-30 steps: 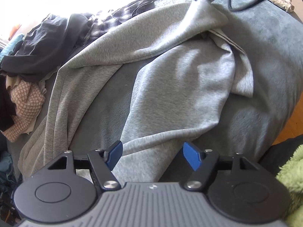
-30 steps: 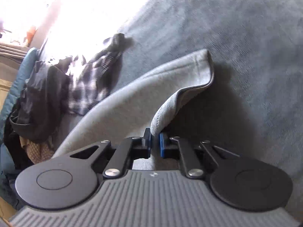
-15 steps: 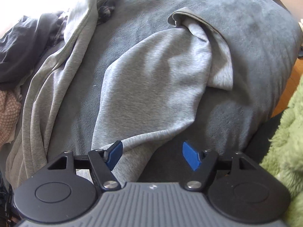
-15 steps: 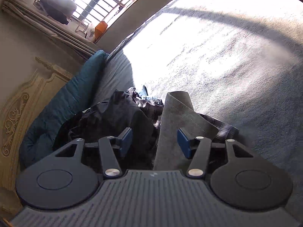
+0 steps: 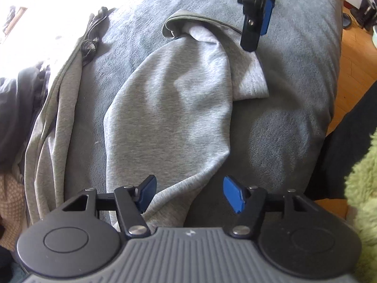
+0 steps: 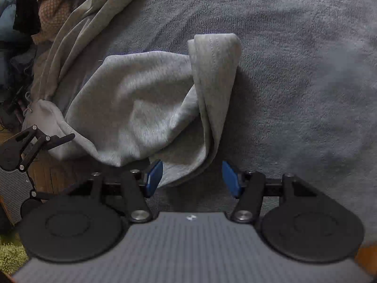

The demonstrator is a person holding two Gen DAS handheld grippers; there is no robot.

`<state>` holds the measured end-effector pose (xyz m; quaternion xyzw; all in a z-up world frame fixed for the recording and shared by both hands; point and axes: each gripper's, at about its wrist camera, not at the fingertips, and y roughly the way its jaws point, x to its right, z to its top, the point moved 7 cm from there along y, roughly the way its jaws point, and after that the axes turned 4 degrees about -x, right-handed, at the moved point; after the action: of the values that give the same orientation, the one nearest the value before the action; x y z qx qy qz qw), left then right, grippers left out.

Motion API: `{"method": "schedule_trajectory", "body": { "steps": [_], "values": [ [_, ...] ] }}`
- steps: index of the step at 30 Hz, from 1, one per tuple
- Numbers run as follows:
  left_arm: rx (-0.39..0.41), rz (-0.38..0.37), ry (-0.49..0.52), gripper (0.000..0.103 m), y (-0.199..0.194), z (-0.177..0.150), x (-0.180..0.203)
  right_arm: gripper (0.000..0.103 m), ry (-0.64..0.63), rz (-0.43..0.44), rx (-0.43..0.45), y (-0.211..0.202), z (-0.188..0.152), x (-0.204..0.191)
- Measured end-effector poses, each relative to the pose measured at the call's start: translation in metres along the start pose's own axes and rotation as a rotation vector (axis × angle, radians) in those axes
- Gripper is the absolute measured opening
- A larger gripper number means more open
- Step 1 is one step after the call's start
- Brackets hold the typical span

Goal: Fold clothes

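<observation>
A light grey garment (image 5: 169, 108) lies crumpled on the blue-grey bed cover (image 5: 282, 129), one long part trailing off to the left. My left gripper (image 5: 189, 194) hangs low over its near edge. Its jaws are closing, the cloth lies between them, and the pads are not pressing on it. My right gripper (image 6: 192, 180) hovers over the garment's far end (image 6: 141, 108) beside a folded-over hem (image 6: 214, 70). Its jaws are opening, with the cloth edge next to the left pad and not gripped. In the left wrist view the right gripper (image 5: 255, 35) stands at the top.
A heap of dark and patterned clothes (image 5: 14, 108) sits at the left, with a plaid piece (image 5: 90, 44) behind it. A green fluffy rug (image 5: 360, 184) and wooden floor (image 5: 353, 54) lie past the bed's right edge. The left gripper (image 6: 35, 141) shows in the right wrist view.
The right gripper let go of the grey cloth end, swung away and came back over the garment's other end. The left gripper sank, rolled, and its jaws narrowed slightly.
</observation>
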<state>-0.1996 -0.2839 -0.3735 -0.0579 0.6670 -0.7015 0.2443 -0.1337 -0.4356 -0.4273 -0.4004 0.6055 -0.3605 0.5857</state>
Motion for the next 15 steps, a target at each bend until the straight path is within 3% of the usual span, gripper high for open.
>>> {"method": "schedule_trajectory", "body": {
  "steps": [7,9,11,15],
  "values": [
    [-0.036,0.000,0.181,0.051,0.031,-0.015,0.021,0.050,0.081,-0.089,0.063,0.033,0.010,0.005],
    [-0.034,0.032,0.207,0.036,0.039,-0.019,0.024,0.038,0.102,-0.106,0.086,0.035,0.013,0.010],
    [-0.028,0.052,0.178,0.018,0.043,-0.020,0.019,0.026,0.124,-0.123,0.097,0.036,0.014,0.013],
    [0.024,0.048,0.015,0.006,0.031,-0.017,-0.003,0.004,0.149,-0.109,0.130,0.030,0.013,0.012]
  ]
}}
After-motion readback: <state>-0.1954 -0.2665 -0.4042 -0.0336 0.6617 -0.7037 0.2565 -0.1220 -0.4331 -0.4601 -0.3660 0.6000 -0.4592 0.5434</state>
